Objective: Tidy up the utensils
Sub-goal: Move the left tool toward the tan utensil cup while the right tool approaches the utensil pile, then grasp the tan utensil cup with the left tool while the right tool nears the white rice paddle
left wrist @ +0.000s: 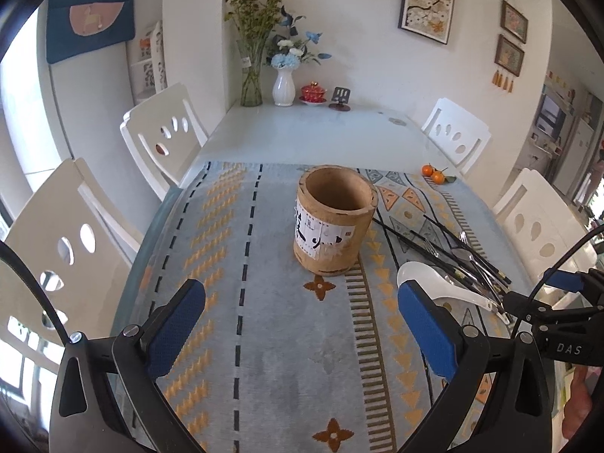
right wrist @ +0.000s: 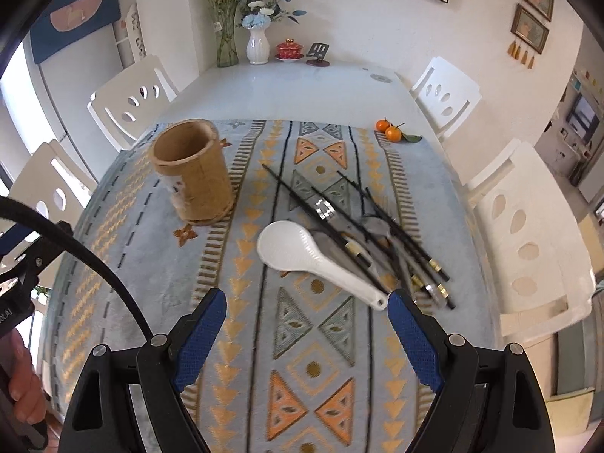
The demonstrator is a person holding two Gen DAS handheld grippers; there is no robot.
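Hovering with my right gripper (right wrist: 304,334) spread open and empty, I find the white spoon (right wrist: 302,253) just ahead, its handle slanting toward my right finger.

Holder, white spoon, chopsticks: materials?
Holder: looks like bamboo, a matte tan hollow section with a thick wall and a paper label. White spoon: probably glazed ceramic, glossy and thick; melamine possible. Chopsticks: black, smooth, with gold bands near the ends; lacquered wood or plastic, cannot tell.
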